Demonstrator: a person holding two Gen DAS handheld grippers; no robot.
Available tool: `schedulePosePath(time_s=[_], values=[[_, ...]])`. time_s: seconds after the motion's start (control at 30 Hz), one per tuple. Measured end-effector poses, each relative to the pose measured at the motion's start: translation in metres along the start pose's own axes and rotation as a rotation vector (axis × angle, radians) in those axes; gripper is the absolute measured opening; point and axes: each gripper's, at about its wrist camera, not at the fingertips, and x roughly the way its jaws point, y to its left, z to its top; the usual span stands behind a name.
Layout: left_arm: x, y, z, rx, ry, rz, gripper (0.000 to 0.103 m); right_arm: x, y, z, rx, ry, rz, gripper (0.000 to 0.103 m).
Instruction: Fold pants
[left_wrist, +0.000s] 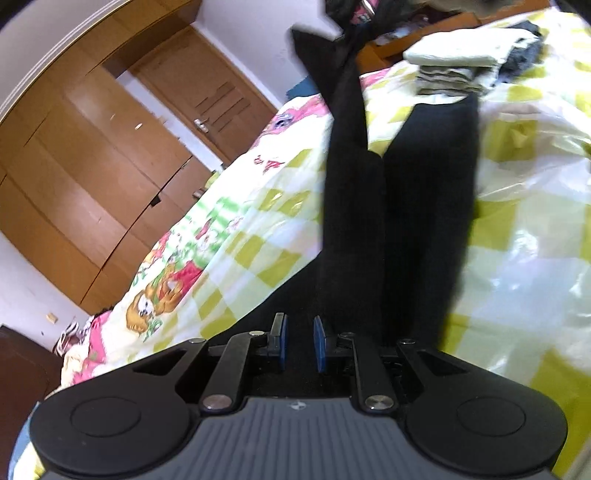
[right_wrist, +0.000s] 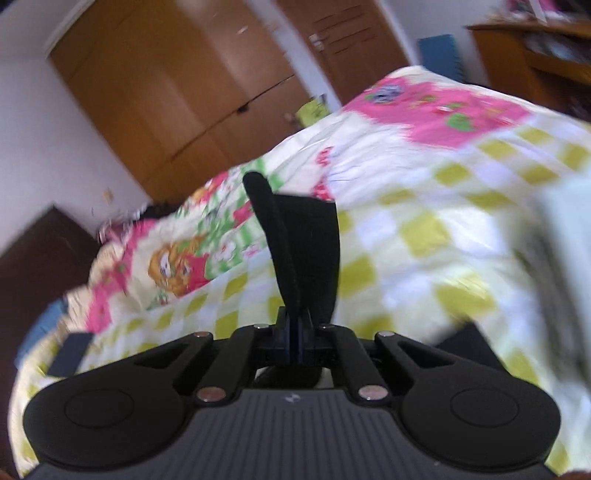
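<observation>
Black pants lie lengthwise on the bed's checked cover. One leg lies flat. The other leg rises off the bed toward the top of the left wrist view. My left gripper is open with its blue pads over the near end of the pants, and I cannot tell if they touch. My right gripper is shut on the hem of a black pant leg, held above the bed cover.
A stack of folded clothes sits on the bed beyond the pants. Wooden wardrobe doors and a door stand to the left. A wooden shelf is at the far right. A dark cabinet stands by the bed.
</observation>
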Motion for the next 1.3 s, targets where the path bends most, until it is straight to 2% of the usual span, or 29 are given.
schedulePosePath(time_s=[0.07, 0.13, 0.2, 0.3, 0.4, 0.47, 0.53, 0.57, 0.7, 0.8, 0.83, 0.9, 0.93, 1.03, 1.13, 1.3], values=[[-0.001, -0.01, 0.005, 0.029, 0.006, -0.01, 0.033, -0.007, -0.032, -0.019, 0.064, 0.005, -0.03, 0.004], [-0.001, -0.02, 0.008, 0.067, 0.01, -0.019, 0.033, 0.003, -0.06, -0.035, 0.136, 0.046, -0.052, 0.007], [0.0, -0.028, 0.01, 0.101, 0.017, -0.028, 0.033, 0.009, -0.081, -0.048, 0.18, 0.051, -0.077, 0.009], [0.003, -0.034, 0.013, 0.141, 0.03, -0.027, 0.033, 0.007, -0.104, -0.054, 0.302, 0.036, -0.028, 0.012], [0.005, -0.035, 0.015, 0.151, 0.041, -0.033, 0.033, 0.009, -0.112, -0.051, 0.331, 0.019, -0.03, 0.02], [0.008, -0.037, 0.016, 0.16, 0.041, -0.033, 0.033, 0.008, -0.116, -0.05, 0.352, 0.004, -0.025, 0.018], [0.009, -0.037, 0.017, 0.16, 0.042, -0.036, 0.033, 0.008, -0.108, -0.04, 0.307, -0.004, -0.016, 0.009], [0.01, -0.037, 0.017, 0.161, 0.041, -0.038, 0.033, 0.009, -0.101, -0.034, 0.281, -0.004, -0.007, 0.008], [0.01, -0.035, 0.015, 0.16, 0.044, -0.032, 0.033, 0.008, -0.067, -0.007, 0.213, -0.022, 0.121, 0.007], [0.008, -0.03, 0.012, 0.147, 0.057, -0.022, 0.033, -0.01, -0.044, 0.006, 0.219, -0.091, 0.277, 0.005], [0.007, -0.027, 0.011, 0.139, 0.061, -0.018, 0.033, -0.014, -0.046, 0.005, 0.241, -0.106, 0.291, 0.005], [0.007, -0.024, 0.008, 0.129, 0.062, -0.009, 0.033, -0.012, -0.066, -0.008, 0.297, -0.102, 0.222, 0.005], [0.006, -0.023, 0.007, 0.122, 0.062, -0.009, 0.033, -0.005, -0.08, -0.019, 0.334, -0.063, 0.152, 0.006], [0.007, -0.026, 0.002, 0.127, 0.065, -0.014, 0.033, 0.006, -0.105, -0.049, 0.38, 0.014, 0.058, 0.006], [0.007, -0.029, -0.001, 0.132, 0.071, -0.023, 0.033, 0.005, -0.113, -0.058, 0.418, 0.01, 0.05, 0.006], [0.008, -0.029, 0.001, 0.132, 0.07, -0.023, 0.033, 0.007, -0.115, -0.055, 0.424, 0.007, 0.037, 0.006]])
